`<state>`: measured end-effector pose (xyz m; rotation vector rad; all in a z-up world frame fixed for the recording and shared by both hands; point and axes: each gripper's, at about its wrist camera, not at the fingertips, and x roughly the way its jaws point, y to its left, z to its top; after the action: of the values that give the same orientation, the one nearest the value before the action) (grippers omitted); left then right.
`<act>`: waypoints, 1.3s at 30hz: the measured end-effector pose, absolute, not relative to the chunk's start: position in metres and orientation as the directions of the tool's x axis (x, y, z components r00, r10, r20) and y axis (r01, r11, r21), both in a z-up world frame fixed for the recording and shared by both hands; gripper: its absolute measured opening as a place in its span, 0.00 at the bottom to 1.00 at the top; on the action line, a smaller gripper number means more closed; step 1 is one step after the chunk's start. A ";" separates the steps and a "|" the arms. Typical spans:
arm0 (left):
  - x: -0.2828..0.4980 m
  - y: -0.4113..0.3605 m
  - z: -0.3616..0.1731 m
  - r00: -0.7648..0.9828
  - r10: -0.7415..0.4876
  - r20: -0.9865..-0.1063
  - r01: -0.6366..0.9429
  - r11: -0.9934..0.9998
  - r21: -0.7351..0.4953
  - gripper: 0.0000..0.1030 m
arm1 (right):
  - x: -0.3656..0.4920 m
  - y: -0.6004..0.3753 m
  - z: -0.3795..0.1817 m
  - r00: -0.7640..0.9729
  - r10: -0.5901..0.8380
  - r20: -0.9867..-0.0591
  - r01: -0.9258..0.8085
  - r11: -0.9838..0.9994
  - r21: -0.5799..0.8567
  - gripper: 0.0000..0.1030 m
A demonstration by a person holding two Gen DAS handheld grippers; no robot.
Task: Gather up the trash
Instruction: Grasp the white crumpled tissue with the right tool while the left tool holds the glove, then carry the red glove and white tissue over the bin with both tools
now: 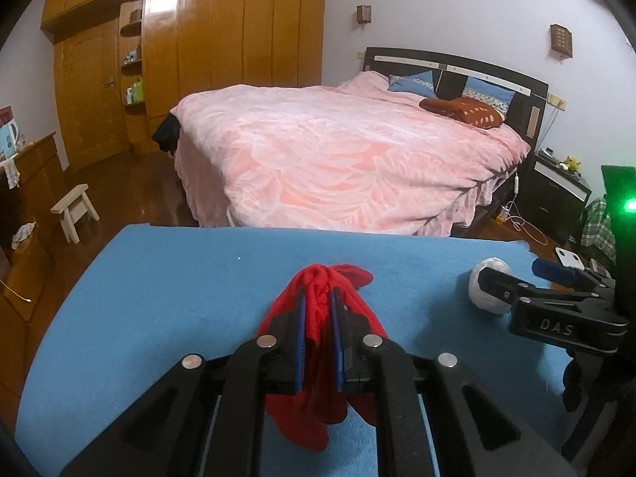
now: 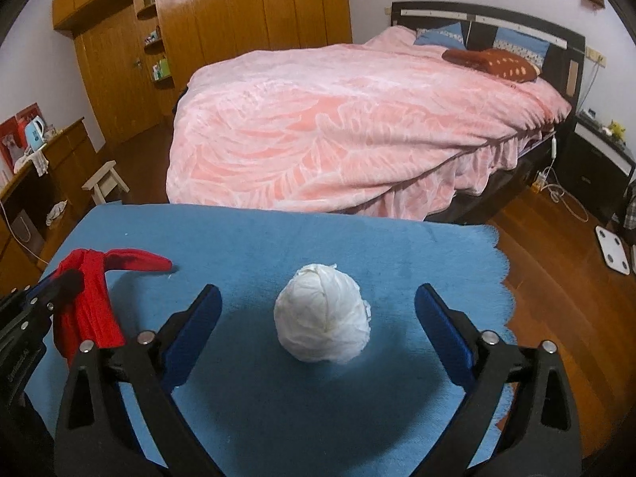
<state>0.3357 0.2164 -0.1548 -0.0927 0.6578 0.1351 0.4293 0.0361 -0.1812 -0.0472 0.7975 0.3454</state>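
**Red bag pinched on the left, white wad sitting between open jaws on the right**

So a blue cloth (image 2: 278, 238) is spread over the work surface, with a pink-covered bed (image 2: 338, 119) seen right behind it and wooden wardrobes (image 1: 222, 31) further back. The left gripper (image 1: 318, 298) is clamped tight on a bunched red bag (image 1: 318, 306), which is draped down between and under the fingers onto the cloth. The white crumpled wad (image 2: 322, 314) is found resting on the blue cloth, out to the right of the red bag and apart from it. The right gripper (image 2: 318, 302) is held around it with jaws spread wide; both blue pads (image 2: 198, 318) are kept clear of the wad, so nothing is gripped there.
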 end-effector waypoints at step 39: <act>0.255 0.184 -0.085 0.844 0.051 -0.534 -0.106 0.992 -0.074 0.11 | 0.333 0.009 -0.101 0.636 0.444 -0.631 -0.418 0.886 0.202 0.32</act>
<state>0.2545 0.1836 -0.0850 -0.1017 0.5606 0.0827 0.3330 0.0092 -0.1009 0.0379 0.7315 0.4926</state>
